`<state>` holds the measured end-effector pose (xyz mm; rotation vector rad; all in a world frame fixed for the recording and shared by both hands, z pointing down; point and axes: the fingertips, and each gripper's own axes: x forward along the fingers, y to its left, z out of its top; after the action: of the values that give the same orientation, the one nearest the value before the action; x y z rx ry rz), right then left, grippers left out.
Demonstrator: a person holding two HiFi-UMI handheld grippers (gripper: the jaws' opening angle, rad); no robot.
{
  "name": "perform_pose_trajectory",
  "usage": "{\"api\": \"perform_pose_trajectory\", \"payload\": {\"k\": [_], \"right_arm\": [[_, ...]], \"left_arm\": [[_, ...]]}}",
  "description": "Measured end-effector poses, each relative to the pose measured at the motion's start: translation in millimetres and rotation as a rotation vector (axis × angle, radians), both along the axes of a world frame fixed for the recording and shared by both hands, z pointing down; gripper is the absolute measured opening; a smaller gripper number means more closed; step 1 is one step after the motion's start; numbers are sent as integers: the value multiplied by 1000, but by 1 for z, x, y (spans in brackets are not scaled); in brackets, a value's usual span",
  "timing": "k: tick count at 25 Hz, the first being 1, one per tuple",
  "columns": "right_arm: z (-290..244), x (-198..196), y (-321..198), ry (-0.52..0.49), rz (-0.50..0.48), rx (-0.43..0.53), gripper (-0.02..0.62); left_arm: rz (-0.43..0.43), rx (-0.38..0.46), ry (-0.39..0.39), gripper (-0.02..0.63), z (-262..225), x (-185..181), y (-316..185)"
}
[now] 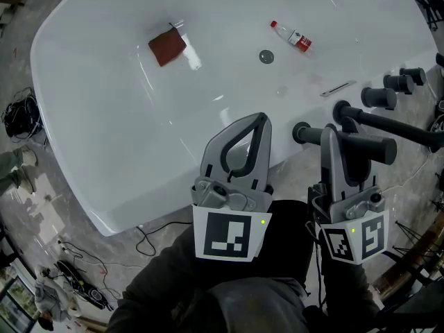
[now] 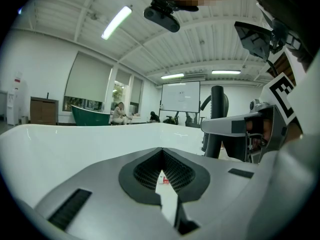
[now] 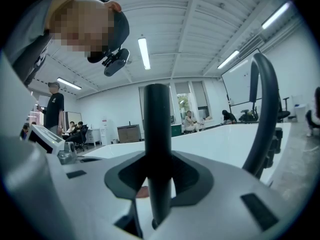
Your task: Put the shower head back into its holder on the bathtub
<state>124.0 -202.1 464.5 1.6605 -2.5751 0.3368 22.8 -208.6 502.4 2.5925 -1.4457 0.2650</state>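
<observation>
My right gripper (image 1: 330, 133) is shut on the black shower head handle (image 1: 361, 144), which lies crosswise over the near rim of the white bathtub (image 1: 104, 116). In the right gripper view the handle (image 3: 156, 134) stands as a dark rod between the jaws of my right gripper (image 3: 159, 199), and a curved black pipe (image 3: 265, 119) rises to its right. A long black bar (image 1: 402, 127) runs just beyond the handle. Several black fittings (image 1: 379, 97) stand on the rim at the right; I cannot tell which is the holder. My left gripper (image 1: 259, 118) (image 2: 162, 176) hovers over the tub, shut and holding nothing.
Inside the tub lie a red-brown sponge (image 1: 167, 47), a small bottle with a red label (image 1: 292, 36) and a thin metal piece (image 1: 338, 87), around the drain (image 1: 266, 57). Cables (image 1: 21, 114) lie on the floor at the left, and people sit in the room beyond.
</observation>
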Motion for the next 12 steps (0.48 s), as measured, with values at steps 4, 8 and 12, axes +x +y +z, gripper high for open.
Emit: {"api": "perform_pose_trajectory", "payload": {"k": [4,8,12], "right_arm": [[0,-1,-2,-4,-8,4,130],[1,-4,-4,2,-17,3,130],[1,-6,-6,10,-23,5,130]], "left_arm": [[-8,-7,-4,2,2,-2,-1],[-18,-13,0,0,3,-6,-1],[-28,-15,1,0,3,-9,-1]]}}
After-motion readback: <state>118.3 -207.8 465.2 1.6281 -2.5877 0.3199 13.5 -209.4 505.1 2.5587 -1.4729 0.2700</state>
